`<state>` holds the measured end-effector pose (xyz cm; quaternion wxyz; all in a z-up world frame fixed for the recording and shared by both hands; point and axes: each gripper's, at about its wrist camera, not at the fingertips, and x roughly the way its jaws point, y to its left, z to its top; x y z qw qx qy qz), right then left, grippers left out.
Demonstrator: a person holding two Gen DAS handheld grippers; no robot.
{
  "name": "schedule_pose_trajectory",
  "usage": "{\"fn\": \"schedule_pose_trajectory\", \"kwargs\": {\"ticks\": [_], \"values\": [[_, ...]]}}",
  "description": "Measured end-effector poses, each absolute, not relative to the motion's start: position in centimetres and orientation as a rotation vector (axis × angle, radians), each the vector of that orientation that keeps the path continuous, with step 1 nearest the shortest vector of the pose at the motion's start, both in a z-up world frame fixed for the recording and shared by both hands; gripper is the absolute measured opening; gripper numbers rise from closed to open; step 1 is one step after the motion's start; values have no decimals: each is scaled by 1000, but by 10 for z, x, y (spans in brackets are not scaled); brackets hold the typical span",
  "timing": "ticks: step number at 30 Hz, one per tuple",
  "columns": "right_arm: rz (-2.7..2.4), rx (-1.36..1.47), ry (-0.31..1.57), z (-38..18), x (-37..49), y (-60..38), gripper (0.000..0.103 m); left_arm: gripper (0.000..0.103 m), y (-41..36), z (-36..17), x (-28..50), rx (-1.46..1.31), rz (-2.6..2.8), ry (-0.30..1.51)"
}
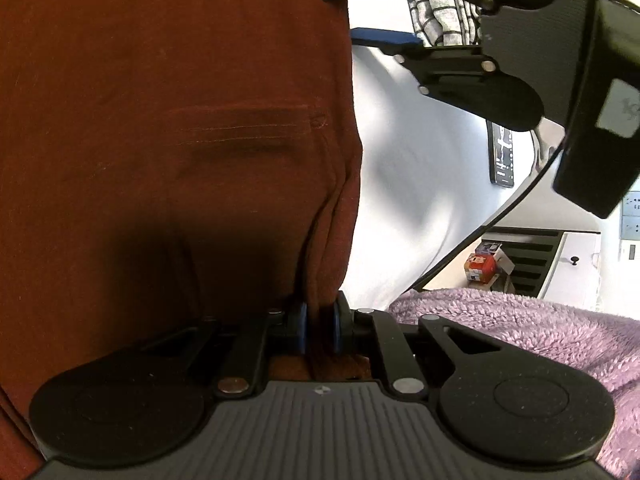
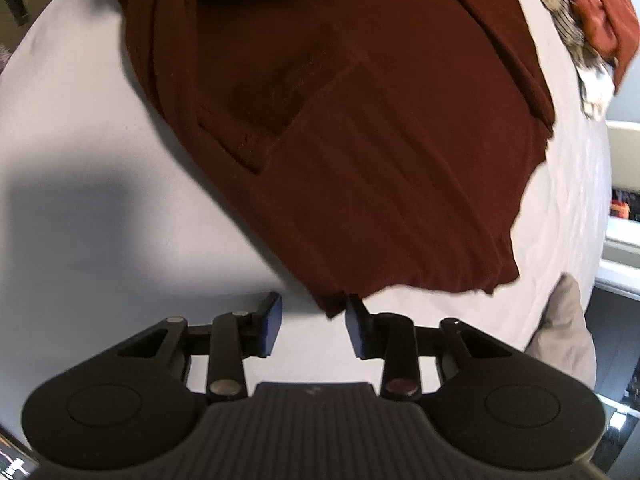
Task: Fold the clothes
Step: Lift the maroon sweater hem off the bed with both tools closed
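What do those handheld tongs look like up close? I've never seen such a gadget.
Both look alike. The left tongs and right tongs are matte black plastic, with two round discs on either side of a ribbed grey body. Thin black link bars with silver rivets carry two short fingers faced with blue pads. A small round marking sits on the ribbed part. No sleeves are visible.

Rust-red garment [image 1: 160,120], white sheet [image 1: 420,200], lilac fleece [image 1: 520,328], grey-checked cloth [image 1: 440,12]

garment [image 2: 360,140] on bed [image 2: 80,160], blanket [image 1: 540,328] beside
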<state>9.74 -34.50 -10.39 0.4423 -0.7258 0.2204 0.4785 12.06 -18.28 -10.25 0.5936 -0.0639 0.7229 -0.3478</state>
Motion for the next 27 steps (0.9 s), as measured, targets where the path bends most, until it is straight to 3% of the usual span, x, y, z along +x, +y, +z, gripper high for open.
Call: {"fn": "schedule_pose_trajectory", "kwargs": {"ticks": [2, 4, 5, 21, 27], "values": [[1205, -1836, 531, -109, 100, -339, 34, 10, -181, -103, 120, -165, -811, 1680], [1209, -1844, 543, -110, 104, -333, 18, 10, -179, -104, 120, -179, -814, 1678], [1209, -1844, 549, -110, 106, -329, 16, 10, -177, -104, 120, -187, -816, 1677], [1183, -1807, 540, -42, 131, -250, 13, 10, -120, -88, 93, -474, -807, 1550], [1221, -1791, 493, -47, 146, -209, 13, 10, -94, -95, 76, -581, -730, 1514]]}}
